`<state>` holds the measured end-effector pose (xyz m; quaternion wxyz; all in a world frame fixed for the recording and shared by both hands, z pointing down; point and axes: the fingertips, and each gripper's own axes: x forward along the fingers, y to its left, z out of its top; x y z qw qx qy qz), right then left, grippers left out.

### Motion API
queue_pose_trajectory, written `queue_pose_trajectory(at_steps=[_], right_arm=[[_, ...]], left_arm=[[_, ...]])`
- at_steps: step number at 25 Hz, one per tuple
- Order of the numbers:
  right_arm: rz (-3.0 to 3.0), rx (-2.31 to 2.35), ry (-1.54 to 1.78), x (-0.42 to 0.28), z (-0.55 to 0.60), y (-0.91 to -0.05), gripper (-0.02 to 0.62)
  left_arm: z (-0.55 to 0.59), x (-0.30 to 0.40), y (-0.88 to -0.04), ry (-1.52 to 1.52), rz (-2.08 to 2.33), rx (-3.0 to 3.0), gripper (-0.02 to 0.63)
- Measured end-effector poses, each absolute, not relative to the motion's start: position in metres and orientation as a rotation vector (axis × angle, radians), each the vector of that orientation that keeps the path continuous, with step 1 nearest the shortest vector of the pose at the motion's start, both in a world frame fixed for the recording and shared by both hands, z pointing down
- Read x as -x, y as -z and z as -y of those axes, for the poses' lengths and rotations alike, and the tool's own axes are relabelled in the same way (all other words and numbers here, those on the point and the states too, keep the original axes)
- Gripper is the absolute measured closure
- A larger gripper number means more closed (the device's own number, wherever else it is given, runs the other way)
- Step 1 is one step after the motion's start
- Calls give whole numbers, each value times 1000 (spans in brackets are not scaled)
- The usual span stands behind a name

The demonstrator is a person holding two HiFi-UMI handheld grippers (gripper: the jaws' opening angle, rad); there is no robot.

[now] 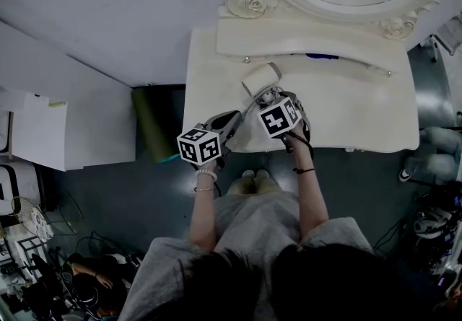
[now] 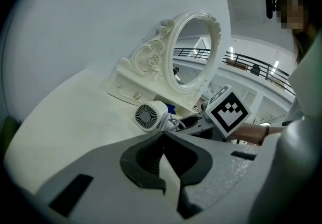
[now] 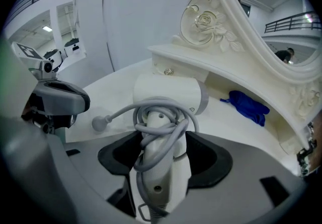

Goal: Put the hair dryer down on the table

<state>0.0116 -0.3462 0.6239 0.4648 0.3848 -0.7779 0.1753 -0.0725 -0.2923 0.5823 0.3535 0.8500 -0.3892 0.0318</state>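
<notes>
as right gripper (image 3: pixel 164 153) straddles hair dryer (image 3: pixel 168 94), seemingly unclamped

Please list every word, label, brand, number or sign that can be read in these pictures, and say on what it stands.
No text can be read in any view.
Black-and-white marker cubes: square patterns only, no letters.
Small round mark on the white plastic hair dryer: too small to read.
White paper sheets at the head view's left: too small to tell.

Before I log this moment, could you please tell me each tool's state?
Left tool: closed, empty.
Right tool: open around the hair dryer handle.
</notes>
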Motion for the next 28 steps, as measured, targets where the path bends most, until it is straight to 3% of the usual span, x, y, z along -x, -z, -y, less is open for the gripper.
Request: queue_pose_trajectory(at_steps=[10, 22, 28], right_arm=[[2058, -990, -396, -14, 342, -604, 334], [2270, -1110, -595, -15, 319, -557, 336], [2396, -1153, -677, -18, 295, -526, 431]], left_arm=[[278, 75, -571, -77, 1027, -2243, 601], [259, 63, -543, -68, 1004, -2355, 601], [245, 50, -523, -114, 976, -2452, 601]])
